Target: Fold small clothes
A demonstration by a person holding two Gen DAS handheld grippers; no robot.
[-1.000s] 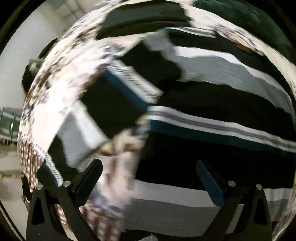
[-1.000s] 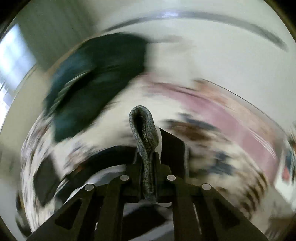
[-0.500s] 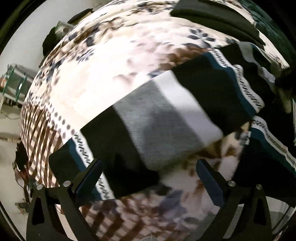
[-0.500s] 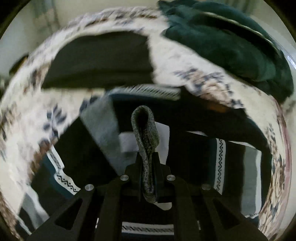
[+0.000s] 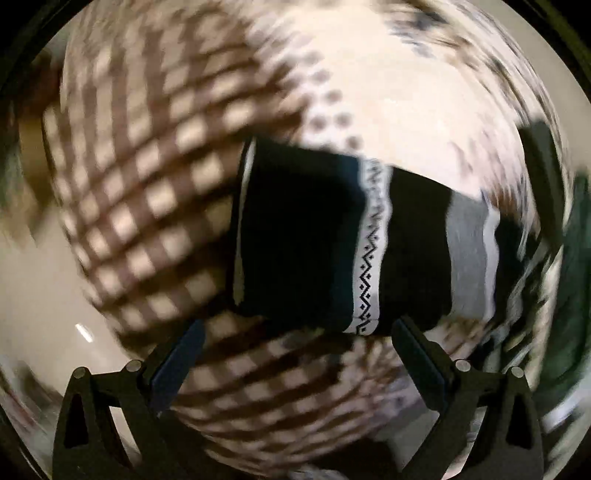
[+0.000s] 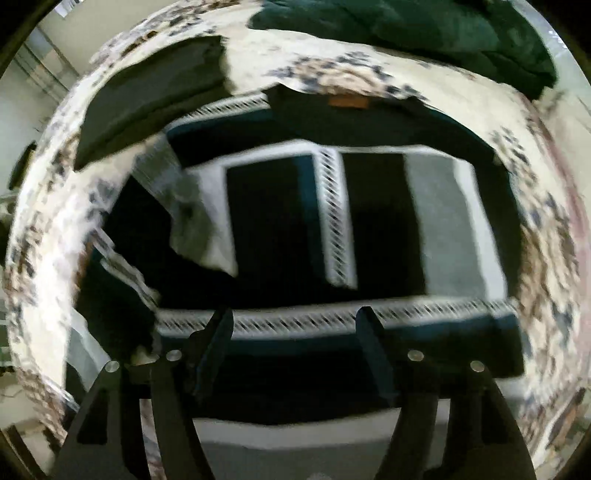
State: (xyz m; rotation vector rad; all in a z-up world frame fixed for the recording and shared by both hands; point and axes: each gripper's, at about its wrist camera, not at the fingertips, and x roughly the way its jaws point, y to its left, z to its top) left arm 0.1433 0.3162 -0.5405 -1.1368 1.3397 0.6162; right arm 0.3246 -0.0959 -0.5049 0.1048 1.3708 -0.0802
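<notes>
A striped sweater in black, grey, white and teal lies on a patterned bedspread. In the left wrist view one sleeve [image 5: 332,243] stretches out flat, its cuff pointing left, just beyond my open, empty left gripper [image 5: 295,343]. In the right wrist view the sweater body [image 6: 295,350] lies spread out with the other sleeve [image 6: 351,218] folded across it. My right gripper [image 6: 295,325] is open and empty, just above the sweater's patterned band.
The bedspread [image 5: 155,206] has a brown check border and floral middle [image 6: 332,74]. A folded dark grey garment [image 6: 147,96] lies at the far left. A dark green blanket [image 6: 424,33] is heaped at the far edge.
My right gripper has opened and let go of the sleeve cuff, which now lies folded across the sweater. My left gripper has swung left along the other sleeve toward its cuff.
</notes>
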